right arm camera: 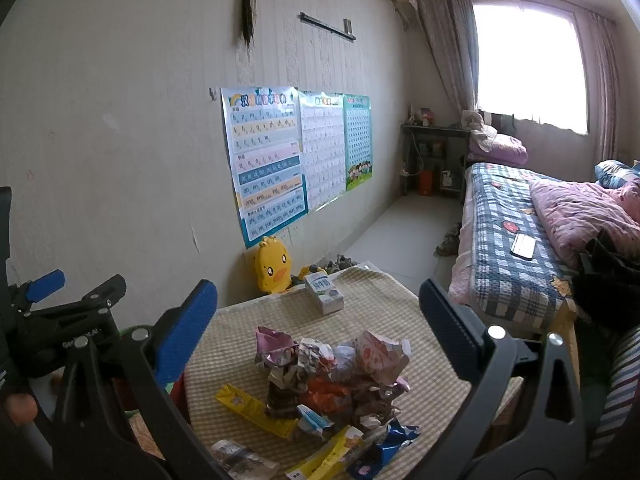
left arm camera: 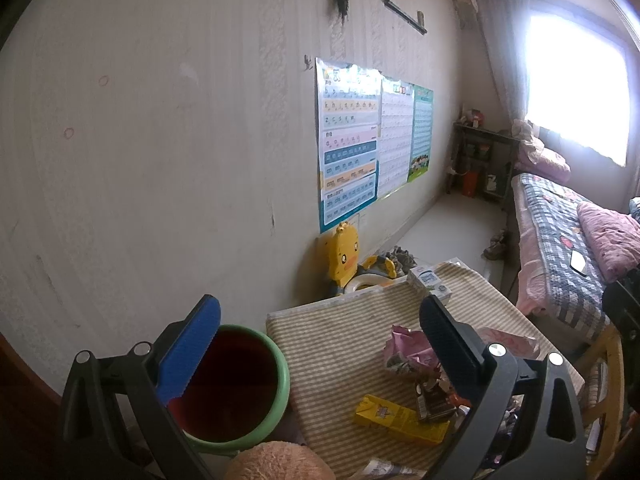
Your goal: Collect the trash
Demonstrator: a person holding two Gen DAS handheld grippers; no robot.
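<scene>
Step in hand is the approach: my left gripper [left arm camera: 320,336] and right gripper [right arm camera: 318,320] both hover released and empty over the wrapper pile [right arm camera: 332,376] on the striped table [right arm camera: 400,300], bin [left arm camera: 240,384] beside its left edge; next I must close on one wrapper.

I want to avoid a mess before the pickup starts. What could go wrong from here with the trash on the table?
1. The wrappers lie in a loose heap, so a grasp may take only one piece and scatter others.
2. The bin stands beside the table's edge; a dropped piece could miss its opening.
3. The milk carton sits apart at the far side and might be forgotten.

Both the left gripper and right gripper are open and empty.
</scene>
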